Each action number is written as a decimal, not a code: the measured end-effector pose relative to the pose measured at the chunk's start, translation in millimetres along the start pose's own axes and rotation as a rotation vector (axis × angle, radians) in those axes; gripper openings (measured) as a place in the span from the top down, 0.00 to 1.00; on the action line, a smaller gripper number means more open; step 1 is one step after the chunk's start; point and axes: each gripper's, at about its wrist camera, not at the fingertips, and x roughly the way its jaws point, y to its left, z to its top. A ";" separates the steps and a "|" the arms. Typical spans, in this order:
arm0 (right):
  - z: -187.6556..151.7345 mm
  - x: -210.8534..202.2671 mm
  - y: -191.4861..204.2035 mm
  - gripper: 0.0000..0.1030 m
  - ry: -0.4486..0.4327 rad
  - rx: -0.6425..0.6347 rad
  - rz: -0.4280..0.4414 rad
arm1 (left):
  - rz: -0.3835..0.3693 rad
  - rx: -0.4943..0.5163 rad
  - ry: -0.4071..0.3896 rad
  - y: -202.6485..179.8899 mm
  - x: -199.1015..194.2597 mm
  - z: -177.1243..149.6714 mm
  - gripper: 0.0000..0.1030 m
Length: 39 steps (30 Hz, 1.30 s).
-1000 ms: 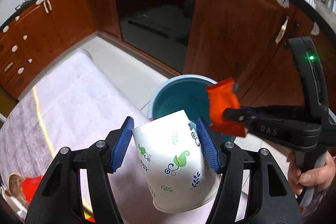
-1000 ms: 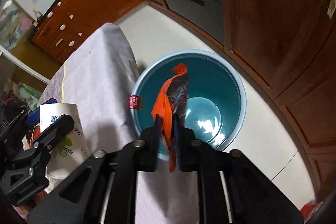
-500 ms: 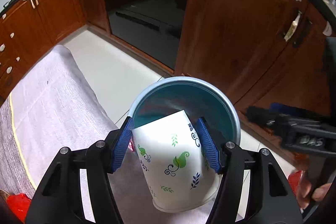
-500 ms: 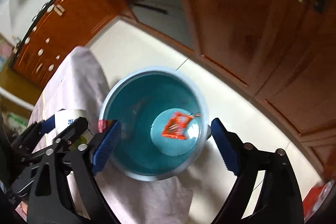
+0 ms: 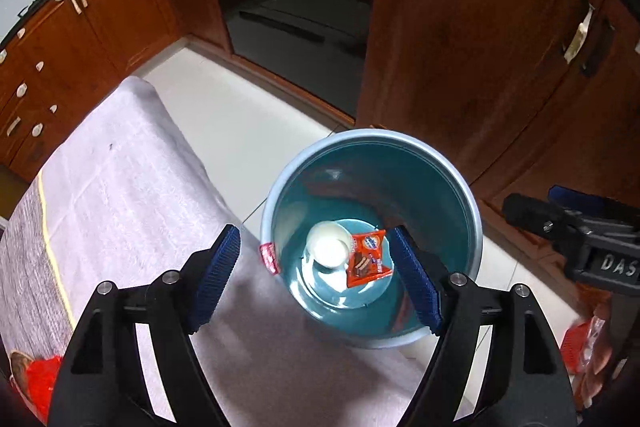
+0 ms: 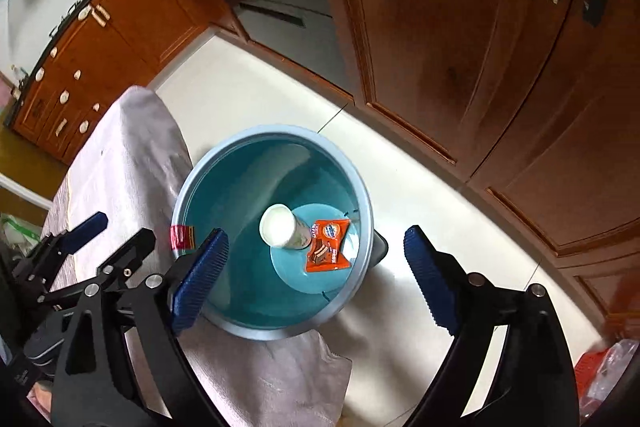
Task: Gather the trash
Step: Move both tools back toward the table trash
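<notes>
From my left wrist, my left gripper (image 5: 316, 277) has just been opening: its jaws stand spread and empty, with the paper cup (image 5: 328, 245) and orange wrapper (image 5: 366, 259) below between them, on the teal bin's (image 5: 452, 187) floor. From my right wrist, my right gripper (image 6: 316, 277) has likewise just opened wide, holding nothing above the same bin (image 6: 224, 151), cup (image 6: 282, 227) and wrapper (image 6: 326, 247) touching each other
</notes>
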 end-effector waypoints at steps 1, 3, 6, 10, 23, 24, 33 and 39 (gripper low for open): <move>-1.1 -1.2 3.7 0.17 0.003 -0.012 -0.003 | 0.002 -0.004 -0.001 1.4 -3.6 -1.8 0.24; -3.3 -4.5 9.7 0.17 0.005 -0.030 -0.009 | 0.003 -0.015 -0.002 4.6 -12.2 -3.8 0.24; -8.6 -14.6 22.1 0.17 0.004 -0.061 -0.008 | 0.004 -0.032 -0.014 13.6 -25.0 -5.1 0.24; -17.1 -32.8 42.3 0.17 -0.010 -0.096 0.015 | 0.022 -0.043 -0.041 23.5 -54.5 -17.3 0.24; -77.7 -79.3 149.6 0.14 -0.030 -0.319 0.101 | 0.154 -0.108 -0.103 104.2 -155.3 -103.3 0.24; -82.8 -82.0 158.9 0.14 -0.027 -0.339 0.107 | 0.166 -0.112 -0.103 111.6 -161.0 -112.4 0.24; -134.5 -101.6 249.4 0.14 -0.003 -0.534 0.170 | 0.267 -0.182 -0.065 192.8 -187.9 -198.6 0.24; -168.4 -99.0 300.4 0.14 0.038 -0.647 0.195 | 0.266 -0.240 -0.037 231.5 -191.6 -248.1 0.24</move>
